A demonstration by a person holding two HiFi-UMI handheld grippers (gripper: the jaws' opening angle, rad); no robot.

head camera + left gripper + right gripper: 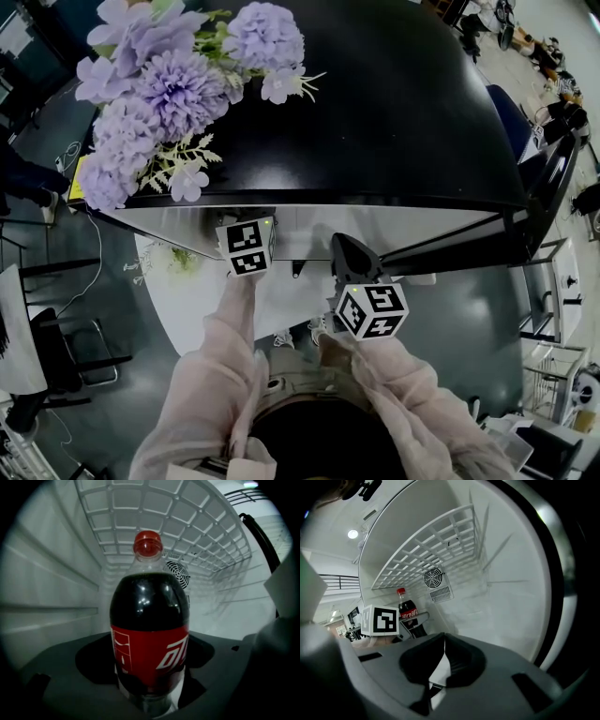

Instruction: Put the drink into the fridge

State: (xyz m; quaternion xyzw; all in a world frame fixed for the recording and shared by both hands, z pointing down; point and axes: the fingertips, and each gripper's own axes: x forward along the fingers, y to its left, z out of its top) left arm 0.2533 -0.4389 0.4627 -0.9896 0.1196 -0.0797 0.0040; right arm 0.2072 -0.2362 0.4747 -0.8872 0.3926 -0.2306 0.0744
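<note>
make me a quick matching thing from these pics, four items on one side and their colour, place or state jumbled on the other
Things:
1. bottle cap
2. flowers
3. wire shelf
4. right gripper

Colour, place or state:
a. purple, lying on the black top
b. jaws together, nothing between them
c. red
d. white, above the bottle

Pairs: 1-c, 2-a, 3-d, 4-b
</note>
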